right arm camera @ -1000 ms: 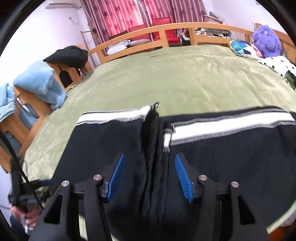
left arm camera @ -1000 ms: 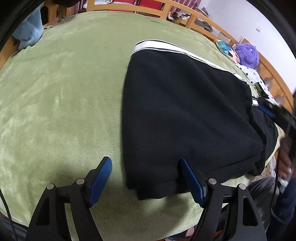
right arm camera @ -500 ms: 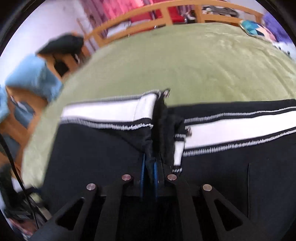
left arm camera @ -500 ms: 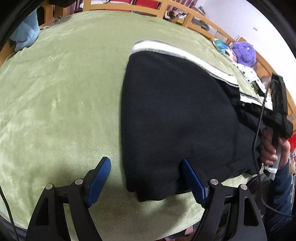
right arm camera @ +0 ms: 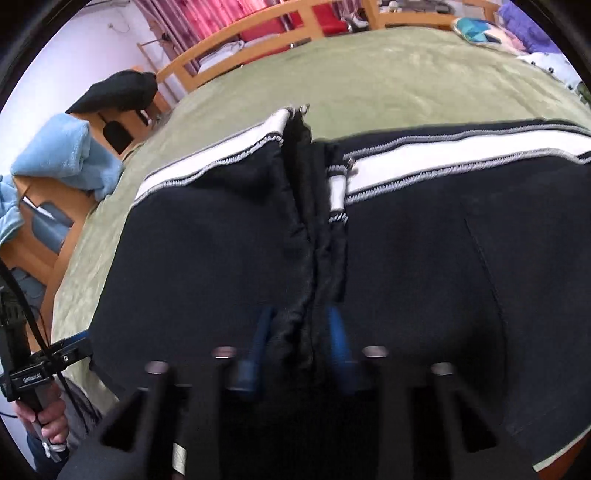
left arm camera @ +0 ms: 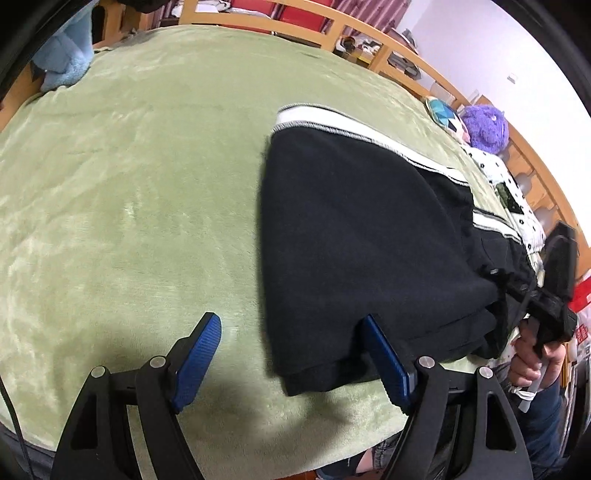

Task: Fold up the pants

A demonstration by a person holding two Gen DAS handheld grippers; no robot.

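Black pants (left arm camera: 362, 236) with a white side stripe lie folded on the green blanket (left arm camera: 129, 184). My left gripper (left arm camera: 291, 343) stands open over the pants' near corner, its right pad (left arm camera: 384, 362) against the cloth's edge and its left pad over bare blanket. In the right wrist view the pants (right arm camera: 207, 251) fill the foreground. My right gripper (right arm camera: 300, 328) holds a bunched ridge of the black cloth between its blue pads, and its jaws are opening slightly. The right gripper (left arm camera: 554, 288) also shows at the pants' far right end.
A wooden bed rail (left arm camera: 369, 33) runs along the far side. A purple plush toy (left arm camera: 484, 127) and a patterned pillow (left arm camera: 443, 112) sit at the back right. Blue towels (right arm camera: 70, 155) and a dark garment (right arm camera: 118, 90) lie on furniture to the left.
My right gripper's jaws came together on the bunched ridge of the pants and the gripper sank a little. The left gripper stayed open in place.
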